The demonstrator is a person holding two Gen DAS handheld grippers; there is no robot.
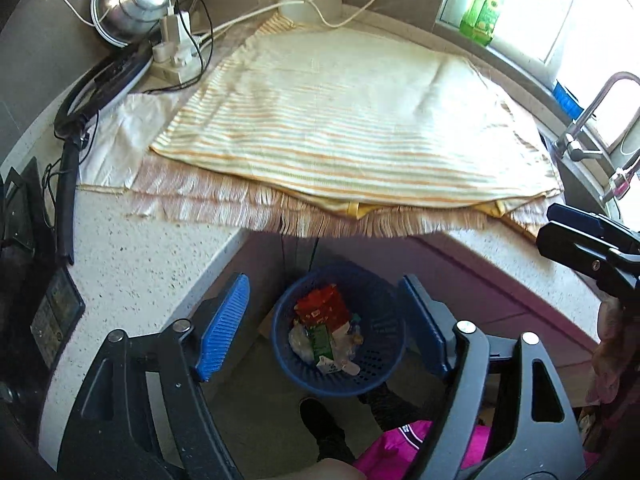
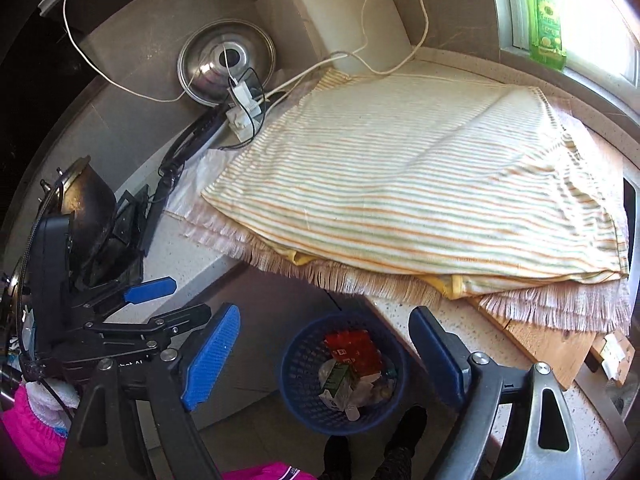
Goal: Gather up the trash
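Below the counter edge (image 1: pixel 224 240), trash-filled blue basket (image 1: pixel 376 364) on open floor; both tongs (image 1: pixel 324 328) (image 2: pixel 324 364) wide apart, empty.

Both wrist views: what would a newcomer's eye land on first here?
The broad cream cloth with orange and green stripes covering the speckled countertop. Below the counter edge, on the floor, stands the blue perforated plastic basket holding a red packet and a green carton, framed by each gripper's open blue-padded fingers.
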